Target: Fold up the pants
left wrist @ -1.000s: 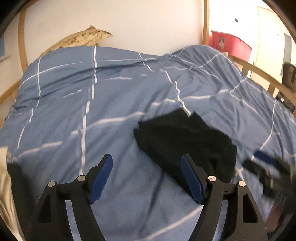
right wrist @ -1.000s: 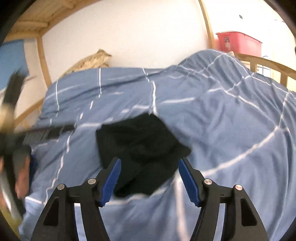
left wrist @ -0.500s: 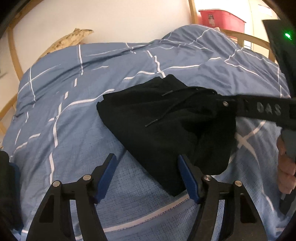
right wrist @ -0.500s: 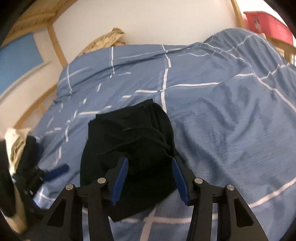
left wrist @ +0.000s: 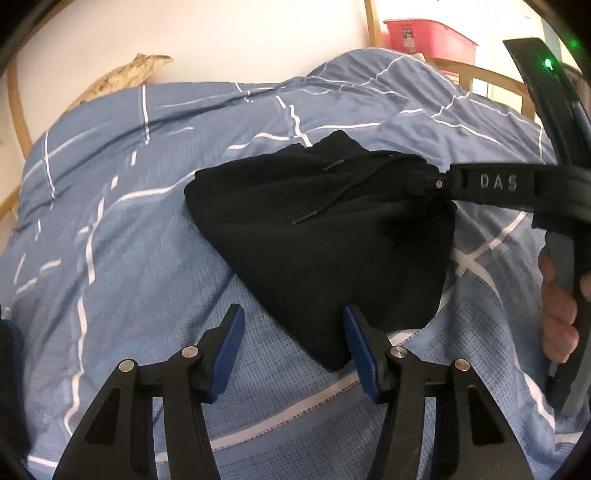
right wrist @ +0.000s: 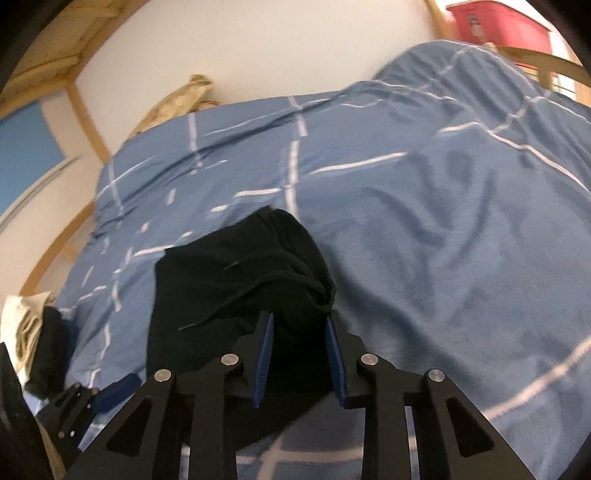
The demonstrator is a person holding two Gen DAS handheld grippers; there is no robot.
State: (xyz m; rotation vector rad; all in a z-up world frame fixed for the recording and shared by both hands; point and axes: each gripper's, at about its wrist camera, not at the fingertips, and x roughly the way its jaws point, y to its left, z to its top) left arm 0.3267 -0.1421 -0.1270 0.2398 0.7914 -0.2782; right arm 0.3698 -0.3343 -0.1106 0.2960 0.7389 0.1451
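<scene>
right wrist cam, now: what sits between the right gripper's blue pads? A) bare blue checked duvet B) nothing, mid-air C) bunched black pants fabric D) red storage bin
C: the right gripper has its blue pads either side of a bunched fold of the black drawstring pants lying on the blue white-lined duvet.

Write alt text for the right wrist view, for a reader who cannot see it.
The right gripper, blue pads narrowed but apart, straddles the near edge of bunched black pants lying on a blue duvet with white grid lines. The left gripper shows at lower left, a red bin at top right.
</scene>
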